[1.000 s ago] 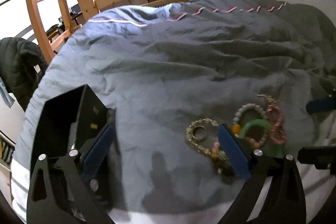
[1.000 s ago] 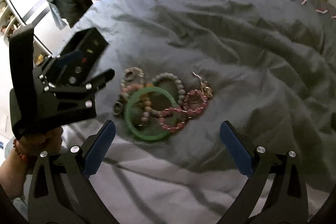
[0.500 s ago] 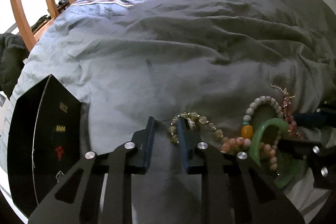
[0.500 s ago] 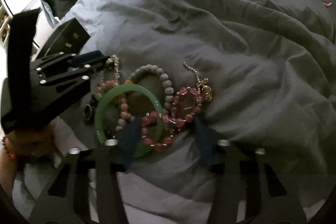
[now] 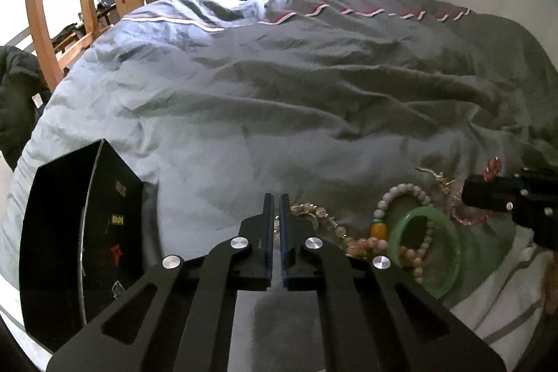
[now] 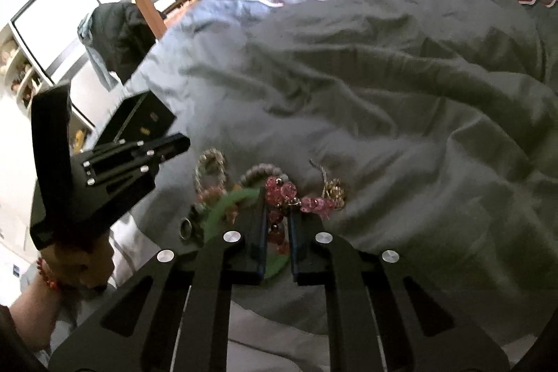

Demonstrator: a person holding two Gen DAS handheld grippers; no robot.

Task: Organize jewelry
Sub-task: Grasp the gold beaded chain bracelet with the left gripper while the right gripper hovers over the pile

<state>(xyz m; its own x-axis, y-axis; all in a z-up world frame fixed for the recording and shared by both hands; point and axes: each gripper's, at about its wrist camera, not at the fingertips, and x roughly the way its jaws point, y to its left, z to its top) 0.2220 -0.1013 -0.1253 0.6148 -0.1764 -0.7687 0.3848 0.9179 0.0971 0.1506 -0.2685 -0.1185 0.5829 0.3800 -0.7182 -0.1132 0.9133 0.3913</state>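
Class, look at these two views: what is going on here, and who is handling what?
A person holds a gripper in each hand over a bed with a grey duvet, sorting a heap of jewelry. The right gripper has just closed on a pink bead bracelet. The left gripper has just closed too, by a pale gold bead bracelet; whether it grips that is unclear. A green bangle lies untouched, and a black box waits on the left.
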